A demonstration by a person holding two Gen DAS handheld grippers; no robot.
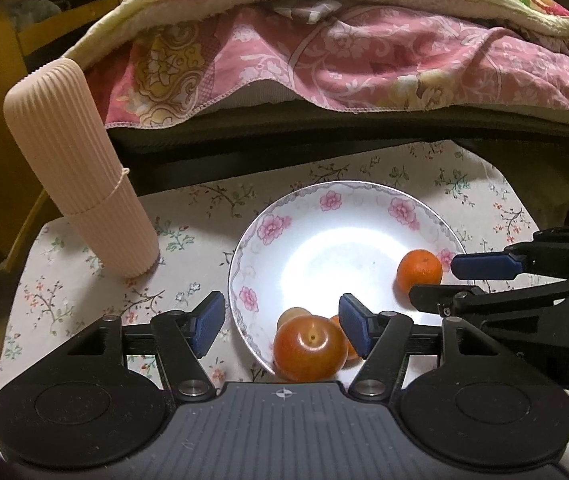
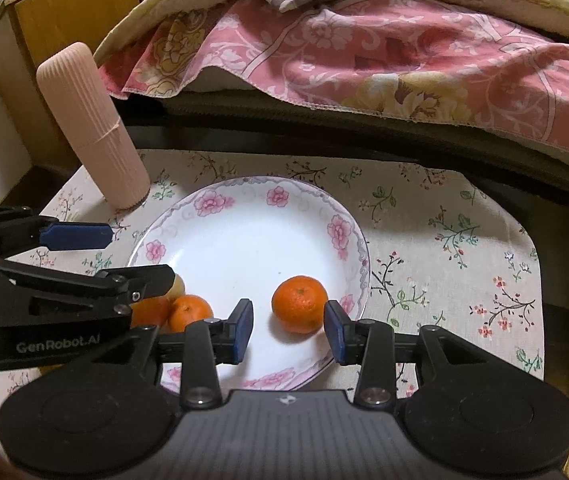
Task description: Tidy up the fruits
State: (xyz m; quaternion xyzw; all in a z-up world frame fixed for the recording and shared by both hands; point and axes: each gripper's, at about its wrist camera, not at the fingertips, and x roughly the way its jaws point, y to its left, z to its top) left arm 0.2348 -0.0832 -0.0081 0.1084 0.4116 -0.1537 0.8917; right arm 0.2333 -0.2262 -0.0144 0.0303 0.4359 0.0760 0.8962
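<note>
Left wrist view: the left claw (image 1: 280,326) stands released above an apple (image 1: 310,348) at the plate's (image 1: 244,240) near rim. Right wrist view: the right claw (image 2: 288,330) is released, a tangerine (image 2: 299,309) lying free between its fingers on the plate, on the desk (image 2: 444,240).

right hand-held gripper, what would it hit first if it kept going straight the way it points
Probably the round orange tangerine lying alone in the white floral-rimmed plate; it sits just ahead of the open right hand-held gripper, between its blue pads, apparently untouched, though depth is unclear.
</note>
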